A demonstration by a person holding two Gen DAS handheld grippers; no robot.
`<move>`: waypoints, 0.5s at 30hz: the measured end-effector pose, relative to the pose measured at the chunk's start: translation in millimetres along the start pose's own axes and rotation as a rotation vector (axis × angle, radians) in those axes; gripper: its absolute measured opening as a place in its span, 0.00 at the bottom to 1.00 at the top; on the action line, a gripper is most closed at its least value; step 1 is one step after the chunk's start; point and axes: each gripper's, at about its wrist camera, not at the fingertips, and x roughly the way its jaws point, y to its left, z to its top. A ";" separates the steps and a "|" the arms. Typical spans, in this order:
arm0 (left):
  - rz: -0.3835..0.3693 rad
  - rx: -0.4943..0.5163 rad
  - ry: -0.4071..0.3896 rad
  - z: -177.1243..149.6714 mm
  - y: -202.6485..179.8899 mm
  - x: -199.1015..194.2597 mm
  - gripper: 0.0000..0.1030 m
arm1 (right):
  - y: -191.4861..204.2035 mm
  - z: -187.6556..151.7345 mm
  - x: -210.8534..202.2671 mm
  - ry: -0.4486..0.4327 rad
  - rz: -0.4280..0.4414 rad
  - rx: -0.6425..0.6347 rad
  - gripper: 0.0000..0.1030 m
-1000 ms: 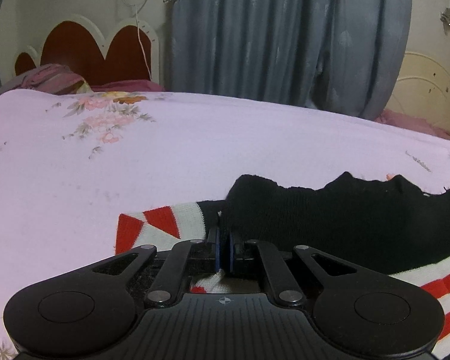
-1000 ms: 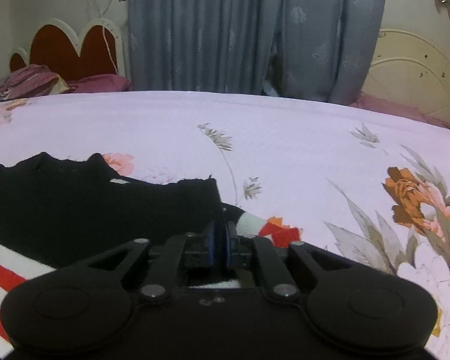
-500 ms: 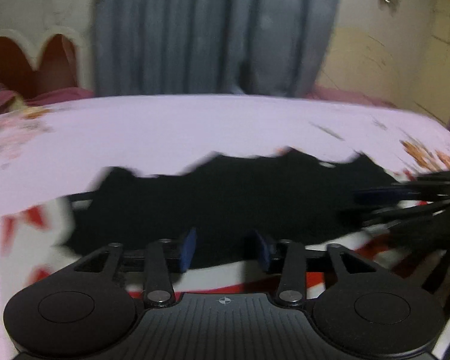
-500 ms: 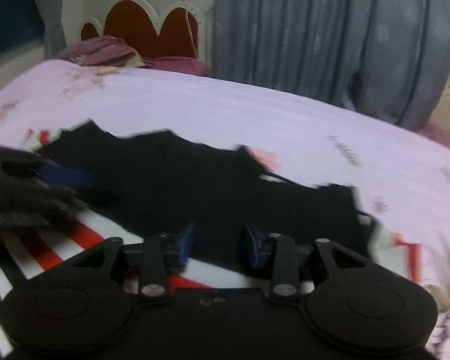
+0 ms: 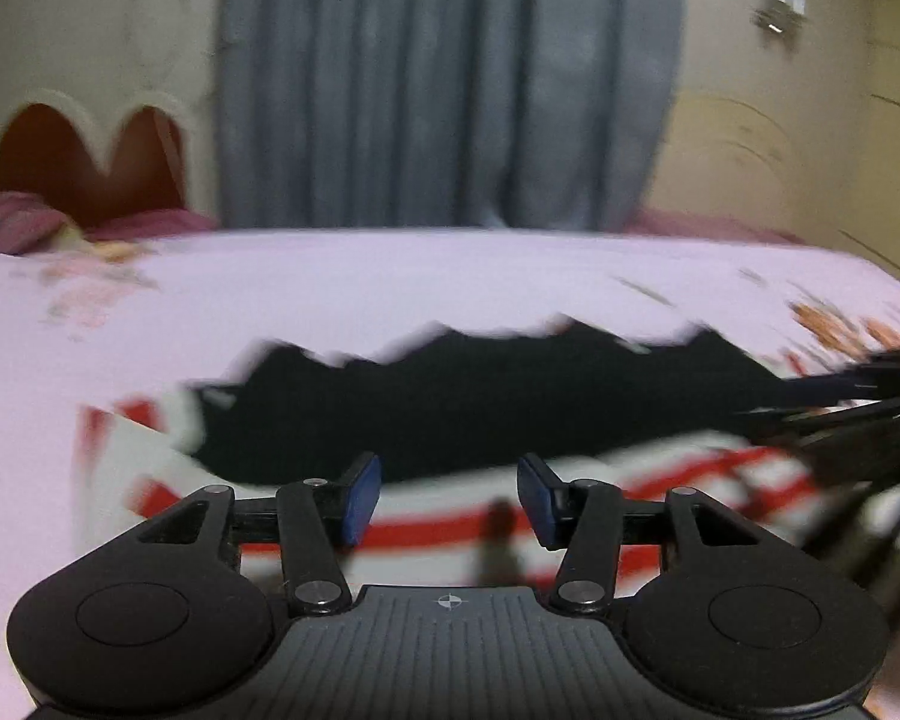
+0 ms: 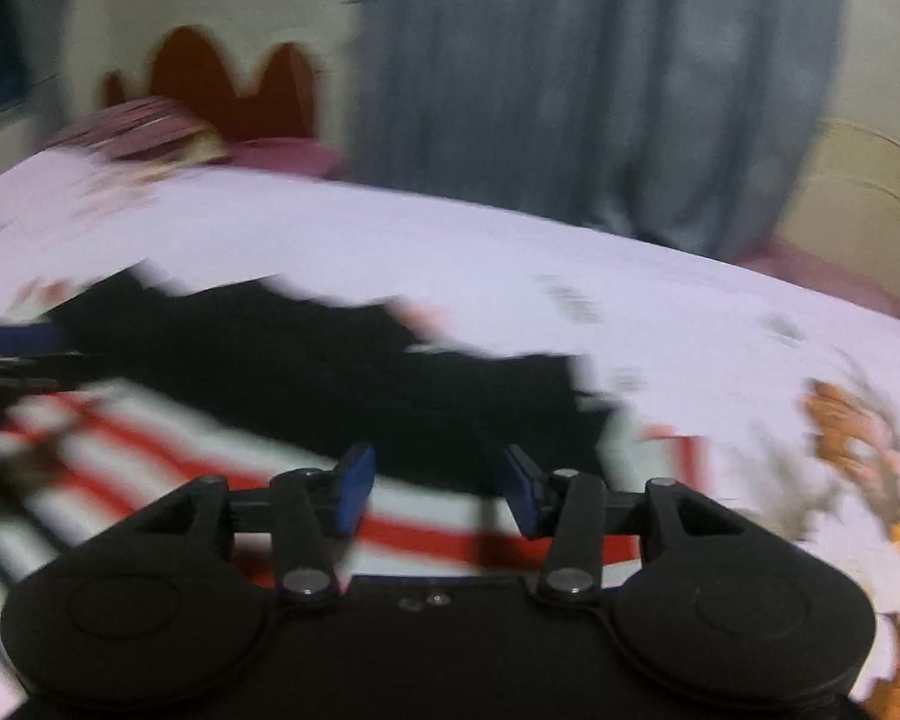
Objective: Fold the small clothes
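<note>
Both grippers released, left gripper (image 5: 448, 495) and right gripper (image 6: 431, 489), whose jaws are opening, nothing between either pair. Just ahead lies the garment (image 5: 510, 414), soft, light, floppy; best pinched at an edge or corner.

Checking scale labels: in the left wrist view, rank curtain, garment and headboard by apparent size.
1. Curtain, largest.
2. Garment, black with red and white stripes; nearer the camera, so its true size is unsure.
3. Headboard, smallest, partly cut off.
</note>
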 end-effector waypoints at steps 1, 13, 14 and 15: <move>-0.017 0.012 0.013 -3.9 -8.9 1.7 0.49 | 11.6 -3.5 1.1 0.008 0.030 -0.016 0.42; 0.177 -0.055 0.055 -44.8 50.9 -41.9 0.52 | -45.9 -46.8 -29.2 0.108 -0.139 0.101 0.47; 0.168 -0.102 0.053 -48.0 62.3 -48.1 0.52 | -53.9 -51.4 -32.1 0.112 -0.132 0.114 0.45; 0.158 -0.121 0.055 -47.7 66.6 -52.2 0.52 | -54.8 -52.5 -32.7 0.113 -0.121 0.120 0.43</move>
